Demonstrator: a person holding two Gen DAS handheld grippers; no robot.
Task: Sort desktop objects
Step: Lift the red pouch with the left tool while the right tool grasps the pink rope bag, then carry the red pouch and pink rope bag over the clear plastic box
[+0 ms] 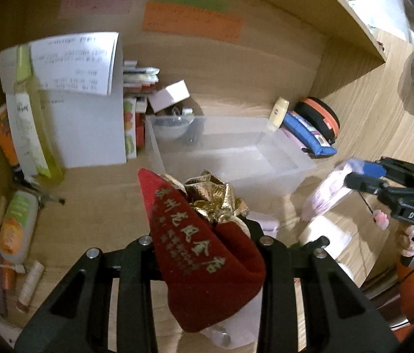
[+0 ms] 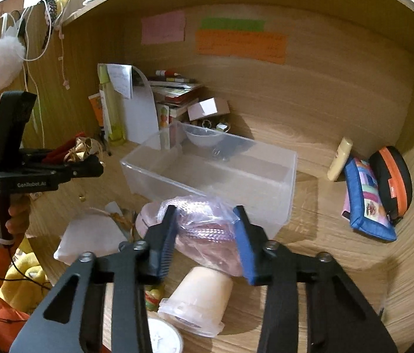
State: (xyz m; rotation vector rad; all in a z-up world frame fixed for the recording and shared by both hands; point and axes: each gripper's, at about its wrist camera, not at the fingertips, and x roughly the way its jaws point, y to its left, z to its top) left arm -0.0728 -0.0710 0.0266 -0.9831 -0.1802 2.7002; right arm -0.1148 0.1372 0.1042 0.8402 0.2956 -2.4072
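Observation:
My left gripper (image 1: 204,232) is shut on a red velvet pouch (image 1: 204,261) with gold lettering and a gold ribbon bow (image 1: 215,197), held above the desk just in front of the clear plastic bin (image 1: 277,173). It also shows in the right wrist view (image 2: 89,161), left of the bin (image 2: 207,176). My right gripper (image 2: 205,226) is shut on a clear plastic bag of pink items (image 2: 207,229), near the bin's front right corner. The same bag (image 1: 327,191) and the right gripper (image 1: 353,176) show in the left wrist view.
Papers, a yellow-green bottle (image 2: 111,111) and stacked books (image 2: 174,91) stand behind the bin. A cream tube (image 2: 339,158), blue pouch (image 2: 365,197) and orange-black case (image 2: 395,179) lie right. A plastic cup (image 2: 201,300) and white pouch (image 2: 89,238) lie in front.

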